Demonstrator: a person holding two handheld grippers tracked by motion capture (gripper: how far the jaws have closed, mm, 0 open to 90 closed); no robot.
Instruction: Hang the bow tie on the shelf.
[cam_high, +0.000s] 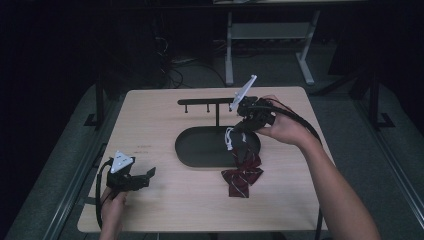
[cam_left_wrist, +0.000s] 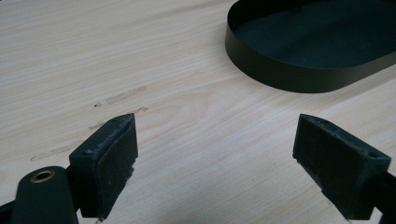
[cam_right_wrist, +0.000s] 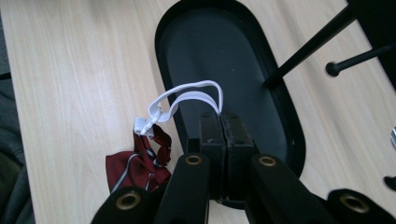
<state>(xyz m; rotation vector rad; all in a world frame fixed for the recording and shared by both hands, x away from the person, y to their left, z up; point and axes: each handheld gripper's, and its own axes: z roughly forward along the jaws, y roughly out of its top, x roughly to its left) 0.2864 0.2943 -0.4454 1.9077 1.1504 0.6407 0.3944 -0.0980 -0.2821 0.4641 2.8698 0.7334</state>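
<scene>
A dark red striped bow tie (cam_high: 243, 175) hangs from its white elastic band (cam_high: 230, 138), its lower end touching the table by the tray. My right gripper (cam_high: 243, 125) is shut on that band (cam_right_wrist: 187, 99) and holds it over the black oval tray (cam_high: 200, 150) of a black stand (cam_high: 216, 102) with a peg bar. In the right gripper view the bow tie (cam_right_wrist: 135, 165) dangles left of the closed jaws (cam_right_wrist: 223, 122). My left gripper (cam_high: 148, 173) rests open near the table's front left, with nothing between its pads (cam_left_wrist: 114, 154).
The light wooden table (cam_high: 150, 125) carries the stand and tray (cam_left_wrist: 299, 70) in its middle. Table legs and cables stand on the dark floor behind. A grey floor strip runs along each side of the table.
</scene>
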